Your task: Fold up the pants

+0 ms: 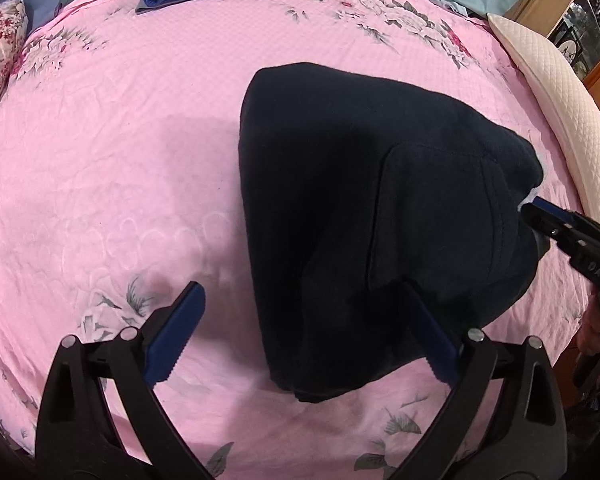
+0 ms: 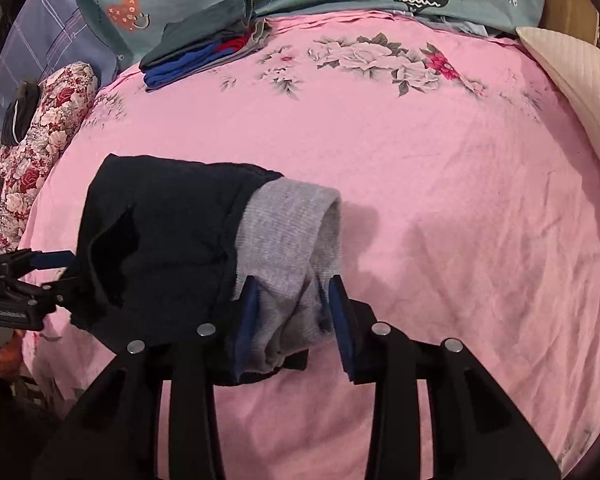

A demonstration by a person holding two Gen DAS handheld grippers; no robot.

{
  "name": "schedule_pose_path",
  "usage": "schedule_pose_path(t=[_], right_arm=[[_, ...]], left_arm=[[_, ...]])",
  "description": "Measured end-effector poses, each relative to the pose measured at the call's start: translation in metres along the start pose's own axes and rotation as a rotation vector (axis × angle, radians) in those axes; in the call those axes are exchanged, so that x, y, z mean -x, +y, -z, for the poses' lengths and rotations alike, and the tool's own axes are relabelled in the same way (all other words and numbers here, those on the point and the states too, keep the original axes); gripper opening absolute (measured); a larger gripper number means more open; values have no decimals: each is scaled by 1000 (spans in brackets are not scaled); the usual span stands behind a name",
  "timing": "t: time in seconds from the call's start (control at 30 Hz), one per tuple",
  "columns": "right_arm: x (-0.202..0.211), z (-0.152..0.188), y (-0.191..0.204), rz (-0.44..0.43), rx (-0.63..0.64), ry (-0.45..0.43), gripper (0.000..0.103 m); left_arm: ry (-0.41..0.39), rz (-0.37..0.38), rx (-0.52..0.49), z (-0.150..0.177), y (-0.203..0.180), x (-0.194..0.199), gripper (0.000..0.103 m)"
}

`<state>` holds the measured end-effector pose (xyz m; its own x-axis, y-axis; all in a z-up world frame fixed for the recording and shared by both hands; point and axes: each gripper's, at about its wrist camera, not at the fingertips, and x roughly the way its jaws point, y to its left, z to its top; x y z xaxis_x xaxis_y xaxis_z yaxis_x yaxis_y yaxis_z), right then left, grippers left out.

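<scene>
At the left edge of the right wrist view a red floral cushion [image 2: 44, 128] is seen, with a small dark object on it that cannot be identified. Behind it, a stack of folded clothes [image 2: 204, 52] lies at the far side of the pink floral bedsheet [image 2: 440, 208]; only its edges show, in grey, blue and red.

The left gripper [image 1: 300, 336] is held wide open over the near edge of the folded dark navy pants [image 1: 360, 216]; its right finger lies against the fabric, its left over bare sheet, and nothing is clamped. The pants rest folded on the sheet, their lower layers hidden beneath the top fold.

The right gripper [image 2: 292, 320] is seen with the grey ribbed waistband [image 2: 292, 232] between its blue pads; the band is bunched between them and appears gripped, though the contact on the right pad is hard to make out. In the left wrist view only its tip is seen at the pants' right end, the rest being cut off.

A white quilted pillow [image 1: 556, 92] is cropped by the right border.
</scene>
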<state>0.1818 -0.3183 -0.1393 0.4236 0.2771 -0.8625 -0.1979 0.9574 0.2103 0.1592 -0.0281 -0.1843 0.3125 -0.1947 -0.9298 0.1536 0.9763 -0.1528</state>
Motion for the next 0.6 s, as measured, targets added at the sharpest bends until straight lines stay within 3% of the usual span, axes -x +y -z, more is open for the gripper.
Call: schedule_pose_path(t=[0.17,0.33,0.6], right_arm=[[39,-17,12,42,13,-76,37],[47,-35,59,-60,145,-129,37],[-4,-51,118,-275,213,-36,37]], left_arm=[[-1,-10,-11,-1,0,-2,101],[1,-6,-12,-3,1,-3,101],[-4,39,13,8,11,-2,101]])
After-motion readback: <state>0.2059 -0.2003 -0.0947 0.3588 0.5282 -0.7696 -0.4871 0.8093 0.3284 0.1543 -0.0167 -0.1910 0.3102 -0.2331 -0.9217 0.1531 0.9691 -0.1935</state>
